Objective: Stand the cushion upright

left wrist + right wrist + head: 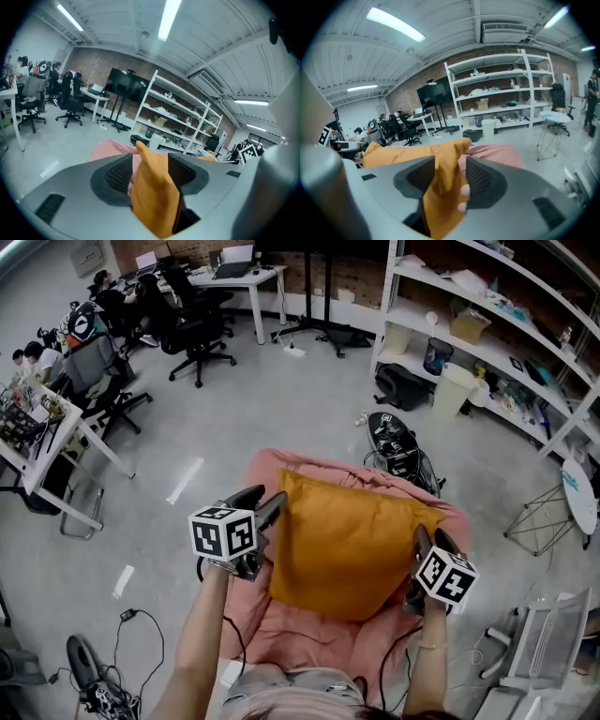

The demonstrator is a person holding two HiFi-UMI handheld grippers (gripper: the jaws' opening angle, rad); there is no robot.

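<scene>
An orange square cushion (347, 545) rests on a pink padded seat (309, 638), its broad face turned up towards me. My left gripper (272, 509) is at the cushion's left edge. In the left gripper view a cushion corner (154, 197) pokes up between the jaws, and pink shows through a gap beside the left pad, so my left gripper (150, 171) is open. My right gripper (425, 542) is at the right edge. The fold of cushion (443, 187) there hangs loose between the wide-set pads of my right gripper (450, 176), which is open.
White shelving (487, 324) with boxes and bins runs along the back right. Black office chairs (192, 329) and desks (47, 437) stand at the left. A black device (398, 446) lies behind the seat, cables (122, 643) trail at lower left, and a white round table (579, 493) stands at the right.
</scene>
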